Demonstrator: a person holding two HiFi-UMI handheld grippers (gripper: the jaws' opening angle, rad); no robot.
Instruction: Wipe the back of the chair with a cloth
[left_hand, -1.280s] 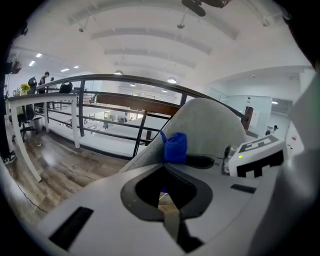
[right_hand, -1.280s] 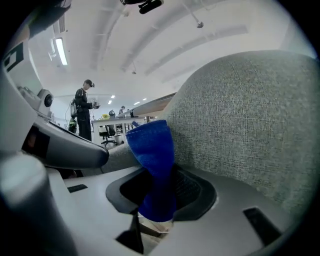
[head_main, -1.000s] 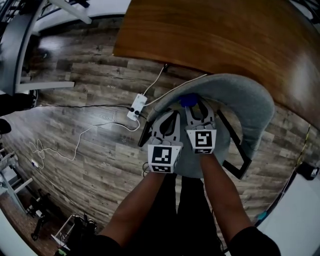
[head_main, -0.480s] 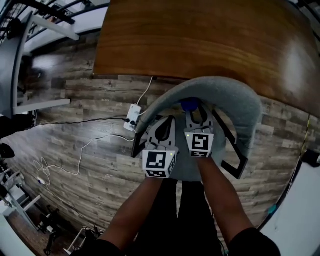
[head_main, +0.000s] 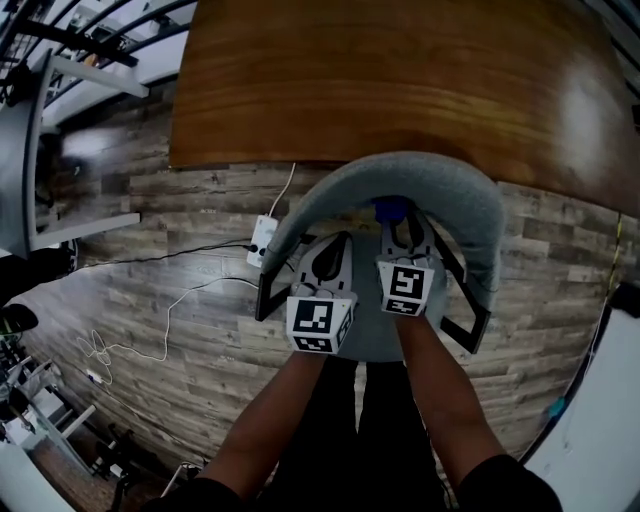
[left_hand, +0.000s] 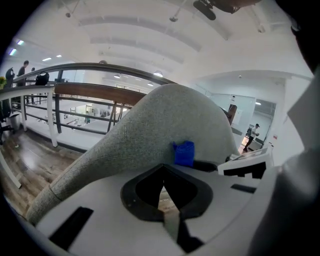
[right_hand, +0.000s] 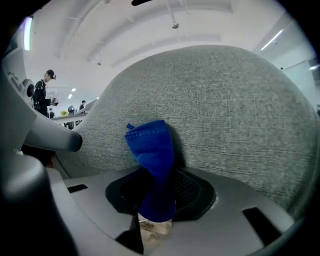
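Observation:
The chair's grey fabric back (head_main: 420, 180) curves round in front of me, and it fills the right gripper view (right_hand: 225, 110). My right gripper (head_main: 398, 222) is shut on a blue cloth (head_main: 390, 208), whose bunched end (right_hand: 150, 147) is pressed against the inner face of the back. In that view the right gripper (right_hand: 155, 205) has the cloth running up out of its closed jaws. My left gripper (head_main: 335, 248) hovers beside it over the seat, shut and holding nothing (left_hand: 163, 189). From there the cloth (left_hand: 184, 153) shows against the backrest (left_hand: 160, 120).
A large wooden table (head_main: 400, 70) stands just beyond the chair. Black armrests (head_main: 462, 300) flank the seat. A white power strip (head_main: 262, 236) with trailing cables lies on the plank floor at left. A white frame (head_main: 80, 222) stands farther left. People stand far off (right_hand: 42, 92).
The right gripper and cloth have slid slightly rightwards along the backrest. The chair and table now sit more squarely in front of me. The left gripper has kept its place beside the right.

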